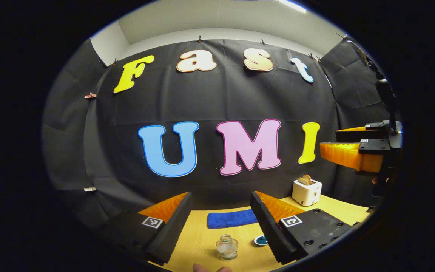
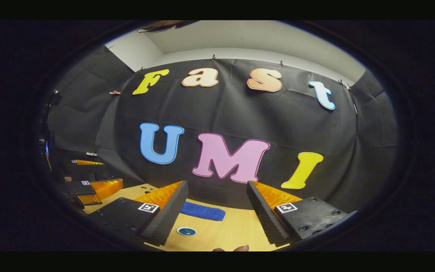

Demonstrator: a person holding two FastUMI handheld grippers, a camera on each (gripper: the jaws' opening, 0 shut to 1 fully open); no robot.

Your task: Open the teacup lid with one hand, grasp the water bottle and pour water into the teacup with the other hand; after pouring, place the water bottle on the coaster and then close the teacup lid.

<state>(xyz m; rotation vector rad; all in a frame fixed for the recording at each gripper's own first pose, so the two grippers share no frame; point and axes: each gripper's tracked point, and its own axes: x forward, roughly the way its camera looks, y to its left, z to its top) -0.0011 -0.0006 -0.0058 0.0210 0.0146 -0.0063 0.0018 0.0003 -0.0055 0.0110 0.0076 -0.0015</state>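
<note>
In the left gripper view a small clear glass bottle [image 1: 227, 247] with a little water stands upright on the wooden table [image 1: 198, 241], below and between my left gripper's fingers. A round dark-blue coaster [image 1: 261, 240] lies just right of it, partly behind the right finger. My left gripper [image 1: 221, 194] hangs open above the table, holding nothing. My right gripper [image 1: 329, 140] floats high at the far right. In the right gripper view my right gripper [image 2: 216, 184] is open and holding nothing, with the coaster [image 2: 186, 231] beside its left finger. The left gripper [image 2: 111, 173] shows at far left.
A folded blue cloth [image 1: 232, 218] lies at the back of the table, also visible as the cloth [image 2: 202, 211] in the right gripper view. A white toaster [image 1: 306, 192] with bread stands at the back right. Fingertips of a hand [image 1: 212, 269] show at the bottom edge.
</note>
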